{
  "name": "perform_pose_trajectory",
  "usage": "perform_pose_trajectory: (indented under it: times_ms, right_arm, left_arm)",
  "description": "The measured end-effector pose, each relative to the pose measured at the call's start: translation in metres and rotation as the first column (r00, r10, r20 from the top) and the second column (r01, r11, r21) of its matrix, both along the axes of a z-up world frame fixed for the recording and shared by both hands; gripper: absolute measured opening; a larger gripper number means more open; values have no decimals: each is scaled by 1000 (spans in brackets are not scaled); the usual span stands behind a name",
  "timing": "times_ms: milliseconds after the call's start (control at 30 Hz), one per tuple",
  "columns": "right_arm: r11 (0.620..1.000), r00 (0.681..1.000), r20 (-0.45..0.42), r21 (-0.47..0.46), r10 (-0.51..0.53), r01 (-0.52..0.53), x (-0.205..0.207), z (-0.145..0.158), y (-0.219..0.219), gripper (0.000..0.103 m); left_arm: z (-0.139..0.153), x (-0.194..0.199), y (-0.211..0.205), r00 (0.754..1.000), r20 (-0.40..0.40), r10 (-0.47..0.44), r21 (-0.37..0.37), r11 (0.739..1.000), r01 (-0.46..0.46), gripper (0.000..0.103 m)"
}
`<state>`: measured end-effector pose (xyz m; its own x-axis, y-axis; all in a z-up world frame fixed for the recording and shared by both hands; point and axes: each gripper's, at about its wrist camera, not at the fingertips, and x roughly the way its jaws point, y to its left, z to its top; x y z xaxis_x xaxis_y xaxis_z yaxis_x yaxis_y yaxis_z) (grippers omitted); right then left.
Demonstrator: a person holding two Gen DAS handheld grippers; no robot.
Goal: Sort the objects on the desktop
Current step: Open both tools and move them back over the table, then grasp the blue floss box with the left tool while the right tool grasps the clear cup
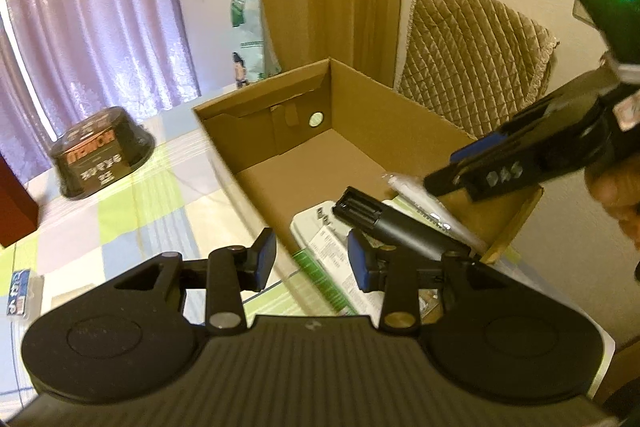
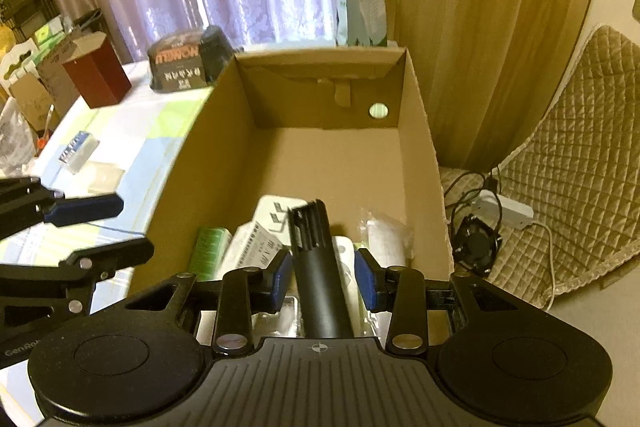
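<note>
Two tools over cardboard box (image 2: 416, 131). Right tool (image 2: 323, 277) apart around dark trimmer (image 2: 316, 259), drop step. Left tool (image 1: 311, 265) wide, empty. Next: fetch blue-label packet (image 2: 76, 149) off bench (image 1: 132, 203).

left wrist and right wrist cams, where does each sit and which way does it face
Left wrist: on the left gripper, looking over the cardboard box; the right gripper and a hand show at right.
Right wrist: on the right gripper, looking down into the box; the left gripper shows at left.
Shared: the box, the dark cylindrical device and the black bowl.
</note>
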<state>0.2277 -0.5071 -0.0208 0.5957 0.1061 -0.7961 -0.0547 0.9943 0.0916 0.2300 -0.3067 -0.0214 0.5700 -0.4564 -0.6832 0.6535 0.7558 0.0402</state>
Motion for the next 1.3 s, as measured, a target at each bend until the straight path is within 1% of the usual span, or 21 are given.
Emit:
perform_pose_trajectory:
  times_ms: [100, 167, 233, 367, 433, 500, 533, 600, 633, 667, 700, 733, 867, 900, 1000, 1100, 1200, 1300]
  right_arm:
    - [1000, 999, 34, 9, 11, -11, -5, 16, 11, 39]
    - [999, 998, 59, 16, 29, -30, -8, 25, 23, 39]
    - [998, 995, 80, 22, 54, -56, -9, 33, 38, 39]
    - [992, 986, 113, 24, 124, -128, -8, 44, 81, 39]
    - [986, 980, 115, 34, 160, -165, -4, 44, 104, 39]
    - [978, 974, 113, 43, 198, -204, 1, 42, 130, 39]
    - [973, 970, 108, 48, 219, -225, 5, 38, 143, 39]
    - [964, 962, 97, 58, 254, -260, 12, 29, 167, 39]
    - [960, 960, 92, 63, 266, -272, 16, 23, 180, 41]
    - [956, 957, 86, 69, 278, -284, 21, 18, 192, 66]
    - [953, 954, 86, 72, 287, -293, 25, 12, 203, 80]
    - [952, 952, 96, 73, 290, -297, 28, 7, 211, 87]
    - [939, 943, 73, 98, 325, -331, 48, -19, 245, 87]
    - [939, 944, 72, 102, 322, -329, 53, -26, 252, 87]
    - [946, 953, 77, 119, 292, -300, 68, -47, 267, 87]
    - [960, 966, 100, 130, 237, -249, 79, -68, 278, 87]
    - [967, 974, 126, 146, 189, -207, 87, -86, 286, 87]
    - [973, 979, 132, 152, 155, -174, 96, -104, 295, 87]
  left_arm:
    - [3, -7, 20, 1000, -3, 26, -6, 1000, -26, 36]
    - [2, -11, 38, 999, -5, 51, -4, 999, -51, 38]
    - [0, -15, 58, 997, -11, 79, 0, 997, -79, 38]
    - [-6, -14, 101, 990, -24, 141, 11, 990, -141, 42]
    - [-11, -11, 125, 985, -24, 173, 25, 985, -172, 44]
    - [-17, -7, 149, 978, -23, 206, 40, 978, -205, 48]
    - [-20, -4, 162, 974, -23, 224, 48, 974, -223, 48]
    - [-28, 4, 187, 964, -24, 263, 63, 963, -261, 53]
    - [-33, 8, 200, 958, -25, 285, 71, 957, -283, 54]
    - [-37, 12, 213, 952, -25, 306, 78, 950, -304, 55]
    - [-42, 16, 226, 944, -26, 328, 86, 942, -325, 56]
    - [-46, 20, 238, 937, -26, 348, 88, 935, -345, 58]
    - [-62, 41, 281, 912, -16, 411, 113, 907, -406, 61]
    - [-63, 46, 288, 906, -13, 423, 111, 901, -419, 65]
    - [-70, 63, 311, 888, -14, 460, 94, 884, -457, 68]
    - [-77, 78, 323, 879, -16, 476, 91, 877, -473, 73]
    - [-82, 90, 328, 875, -24, 483, 84, 874, -479, 74]
    - [-86, 104, 332, 869, -46, 492, 68, 870, -489, 76]
